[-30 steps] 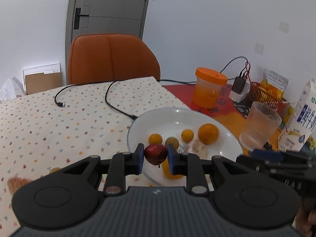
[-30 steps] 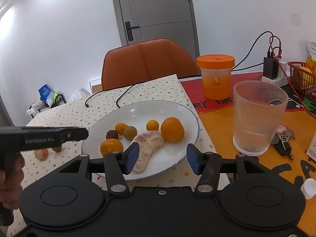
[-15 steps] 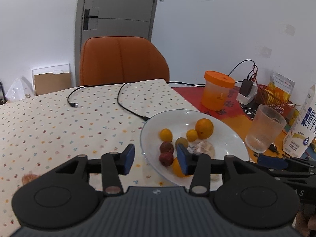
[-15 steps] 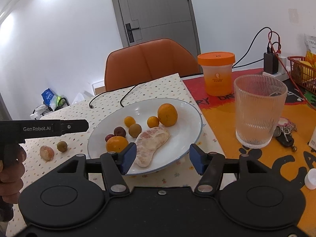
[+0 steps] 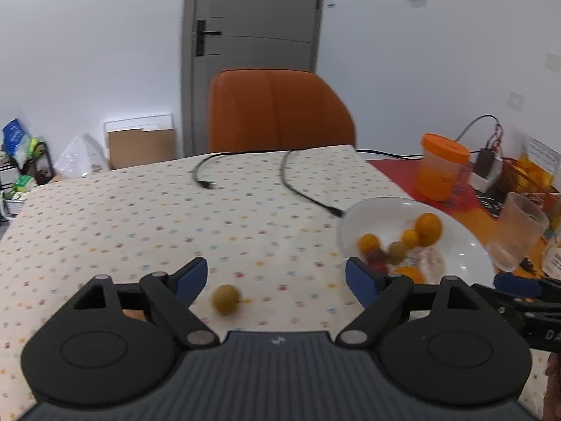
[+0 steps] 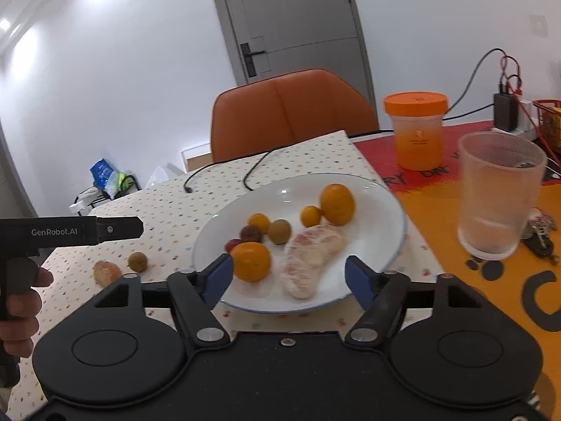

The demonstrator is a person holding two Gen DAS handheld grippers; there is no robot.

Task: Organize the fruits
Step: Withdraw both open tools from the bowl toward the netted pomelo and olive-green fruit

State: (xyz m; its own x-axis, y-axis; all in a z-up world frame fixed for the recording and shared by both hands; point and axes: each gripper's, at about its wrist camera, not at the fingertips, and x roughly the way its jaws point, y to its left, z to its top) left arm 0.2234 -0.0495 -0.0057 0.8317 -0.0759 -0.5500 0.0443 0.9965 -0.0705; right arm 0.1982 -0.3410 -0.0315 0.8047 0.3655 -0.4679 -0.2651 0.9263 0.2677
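bright even room light, motion blur, fisheye-bent edges

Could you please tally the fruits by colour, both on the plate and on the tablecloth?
Orange: 4
Dark red: 2
Olive-brown: 2
Pale pink peeled pieces: 2
Total: 10, with 8 on the plate and 2 on the tablecloth.

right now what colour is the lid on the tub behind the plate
Orange, matching the tub; its lid shows best in the right wrist view.
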